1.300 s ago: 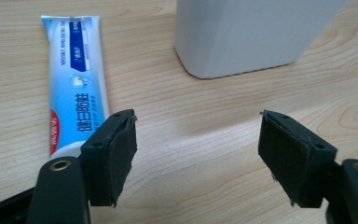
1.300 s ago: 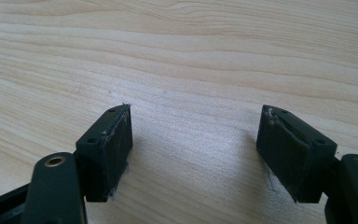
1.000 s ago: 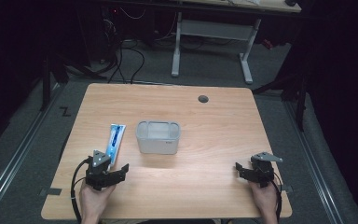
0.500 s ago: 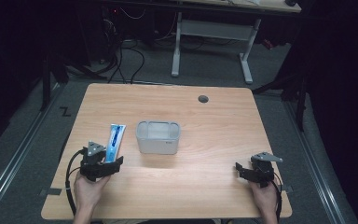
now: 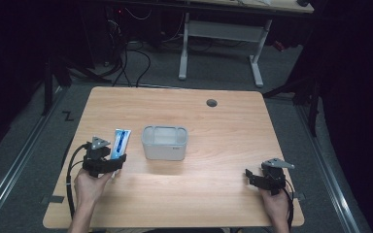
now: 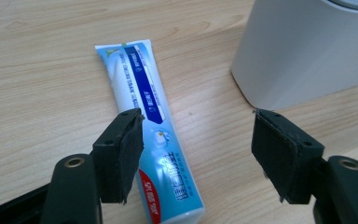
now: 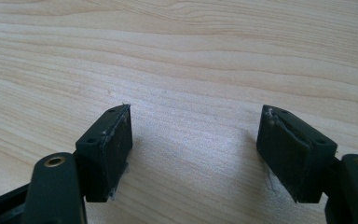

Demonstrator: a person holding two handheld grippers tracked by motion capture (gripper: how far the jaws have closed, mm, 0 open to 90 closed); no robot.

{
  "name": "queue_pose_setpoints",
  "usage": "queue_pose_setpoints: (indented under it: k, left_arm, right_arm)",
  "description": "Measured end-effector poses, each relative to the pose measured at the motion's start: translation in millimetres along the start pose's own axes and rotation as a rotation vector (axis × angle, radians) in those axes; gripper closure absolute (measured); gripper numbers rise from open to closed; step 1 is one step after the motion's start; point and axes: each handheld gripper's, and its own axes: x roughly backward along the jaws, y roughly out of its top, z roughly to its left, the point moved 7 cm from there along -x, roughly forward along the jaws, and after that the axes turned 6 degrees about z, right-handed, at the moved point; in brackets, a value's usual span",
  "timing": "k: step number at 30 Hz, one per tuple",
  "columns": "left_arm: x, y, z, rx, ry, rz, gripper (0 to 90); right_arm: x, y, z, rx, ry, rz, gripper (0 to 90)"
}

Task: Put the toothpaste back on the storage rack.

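A blue and white toothpaste tube (image 5: 121, 141) (image 6: 150, 121) lies flat on the wooden table, left of a pale grey open container (image 5: 165, 142) (image 6: 307, 46). My left gripper (image 5: 108, 164) (image 6: 198, 158) hovers open over the tube's near end; the tube runs up between its jaws, and the left jaw overlaps the tube's edge. My right gripper (image 5: 260, 178) (image 7: 198, 154) rests open near the table's front right, with bare wood between its jaws.
The wooden table (image 5: 223, 141) has a round cable hole (image 5: 211, 103) at the back right. Beyond it stand a white desk frame (image 5: 223, 43) and cables on the floor. Dark floor surrounds the table.
My left gripper has moved forward, away from the front edge, up to the near end of the toothpaste tube. The right gripper has stayed in place.
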Motion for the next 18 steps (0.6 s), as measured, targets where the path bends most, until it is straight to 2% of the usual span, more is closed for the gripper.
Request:
queue_pose_setpoints:
  k: [2, 6, 8, 16, 18]
  left_arm:
    - [-2.2, 1.9, 2.6, 0.011, 0.0, 0.019, 34.1]
    - [-7.2, 6.5, 7.2, 0.006, 0.033, 0.073, 33.6]
    - [-9.0, 9.9, 8.3, 0.01, 0.031, 0.091, 32.7]
    - [-15.7, 23.9, 10.6, 0.015, 0.035, 0.121, 27.4]
    - [-17.1, 27.4, 12.7, 0.017, 0.049, 0.125, 27.8]
  right_arm:
    - [0.0, 0.0, 0.0, 0.0, 0.0, 0.0, 26.7]
    - [0.0, 0.0, 0.0, 0.0, 0.0, 0.0, 26.7]
    - [0.0, 0.1, 0.0, -0.001, 0.0, -0.001, 26.8]
    - [0.0, 0.1, -0.2, 0.001, 0.0, -0.001, 26.8]
    - [0.0, 0.1, -0.3, 0.0, -0.001, -0.001, 26.8]
